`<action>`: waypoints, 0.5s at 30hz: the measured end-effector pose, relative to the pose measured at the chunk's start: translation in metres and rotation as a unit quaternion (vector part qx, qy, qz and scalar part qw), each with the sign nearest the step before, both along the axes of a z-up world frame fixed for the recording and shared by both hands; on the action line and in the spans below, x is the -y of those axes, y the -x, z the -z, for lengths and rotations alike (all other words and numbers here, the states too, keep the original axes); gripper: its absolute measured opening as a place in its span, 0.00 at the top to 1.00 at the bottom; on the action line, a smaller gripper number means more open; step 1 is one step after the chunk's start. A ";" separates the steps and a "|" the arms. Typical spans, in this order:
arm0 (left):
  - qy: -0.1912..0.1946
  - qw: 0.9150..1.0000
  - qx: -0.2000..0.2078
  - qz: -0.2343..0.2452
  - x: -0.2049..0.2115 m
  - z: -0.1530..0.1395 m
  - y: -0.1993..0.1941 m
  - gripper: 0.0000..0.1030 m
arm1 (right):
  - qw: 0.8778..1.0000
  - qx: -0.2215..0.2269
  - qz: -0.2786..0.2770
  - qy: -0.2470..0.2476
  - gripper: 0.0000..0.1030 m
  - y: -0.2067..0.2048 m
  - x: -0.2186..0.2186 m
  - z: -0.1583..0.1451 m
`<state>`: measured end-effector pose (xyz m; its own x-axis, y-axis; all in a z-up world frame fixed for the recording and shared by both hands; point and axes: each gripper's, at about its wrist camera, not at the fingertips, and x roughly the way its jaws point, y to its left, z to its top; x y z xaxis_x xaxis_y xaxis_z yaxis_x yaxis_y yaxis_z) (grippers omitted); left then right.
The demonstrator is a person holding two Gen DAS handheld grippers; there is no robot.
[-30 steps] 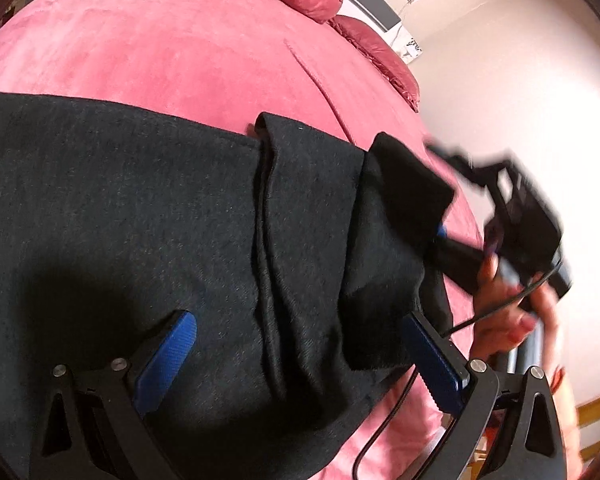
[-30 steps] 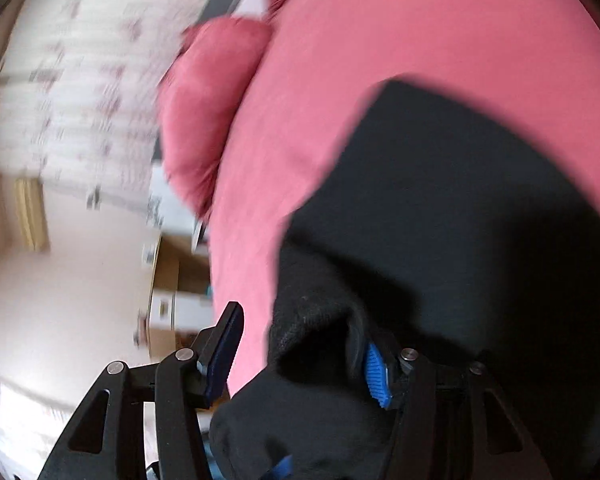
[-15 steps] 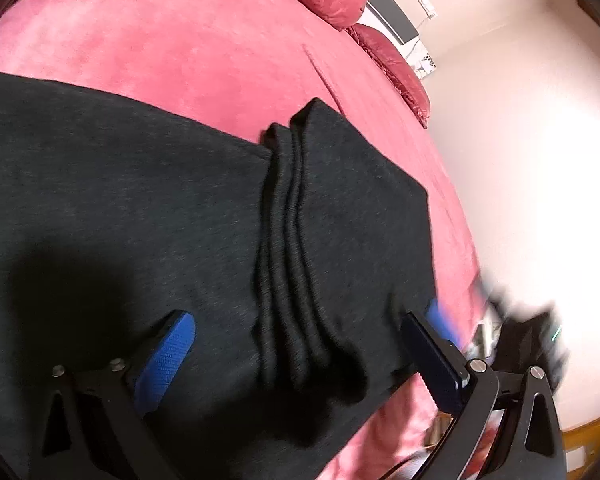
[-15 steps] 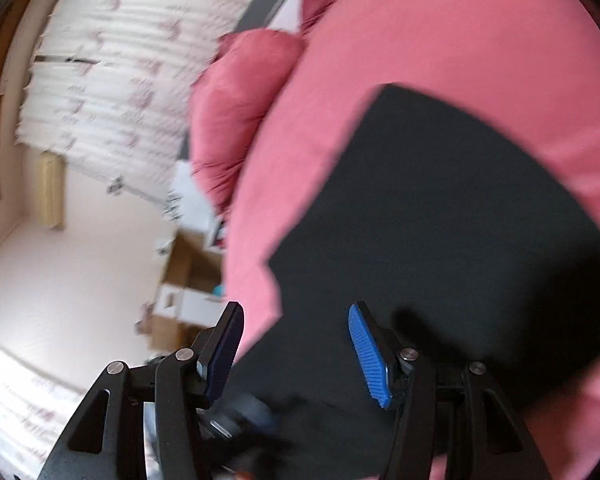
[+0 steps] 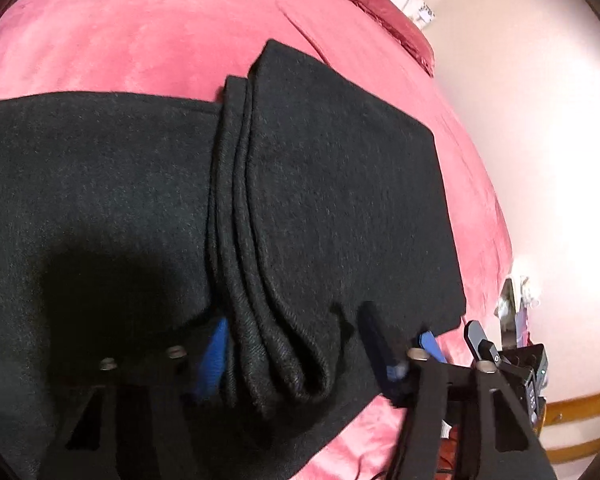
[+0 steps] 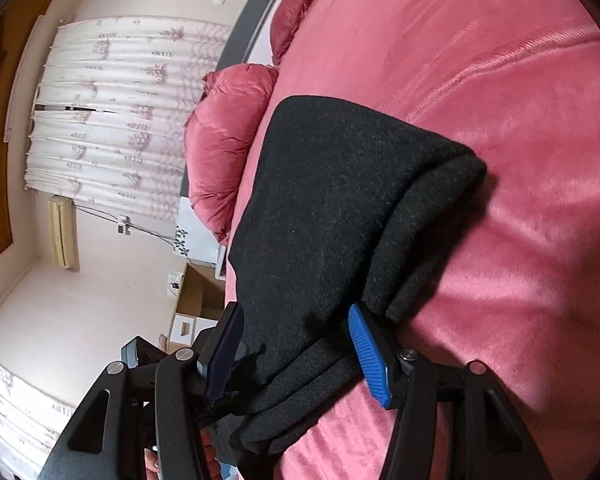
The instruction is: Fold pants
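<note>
I have the dark pants (image 5: 324,184) lying on the pink bed (image 5: 140,32), already doubled over, with the stacked fold edges running away from my left gripper (image 5: 306,354) in a ridge up the middle of its view. That ridge is the long axis I have to work along. The near end of it bunches right between the left fingers, so the left hand is the one best placed on the fold itself. Its jaws are closing around that thick roll of cloth; the picture is smeared at the pads, so I can't say they press it yet.

My right gripper (image 6: 296,354) sits at the near corner of the pants (image 6: 340,216), toward the bed's edge, half open, with the layered cloth filling the gap. The blue pad (image 6: 368,354) touches the fabric; I judge a loose hold, not a firm clamp.
</note>
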<state>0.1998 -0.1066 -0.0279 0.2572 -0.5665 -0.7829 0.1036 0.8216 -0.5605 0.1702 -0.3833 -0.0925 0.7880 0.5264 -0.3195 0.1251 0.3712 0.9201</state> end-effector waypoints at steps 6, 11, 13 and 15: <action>0.024 0.999 -0.034 0.013 0.021 0.012 -0.012 0.78 | 0.999 0.008 0.010 -0.031 0.45 -0.003 -0.007 0.015; 0.013 1.000 0.002 0.027 0.041 -0.012 -0.022 0.81 | 0.999 0.025 -0.005 -0.048 0.45 0.009 -0.008 0.010; 0.045 0.999 0.010 0.017 0.043 -0.025 -0.024 0.81 | 0.996 0.038 -0.017 -0.079 0.43 0.015 -0.009 0.009; 0.075 0.997 0.014 0.006 0.042 -0.035 -0.026 0.81 | 0.989 0.046 -0.055 -0.130 0.35 0.013 -0.018 0.012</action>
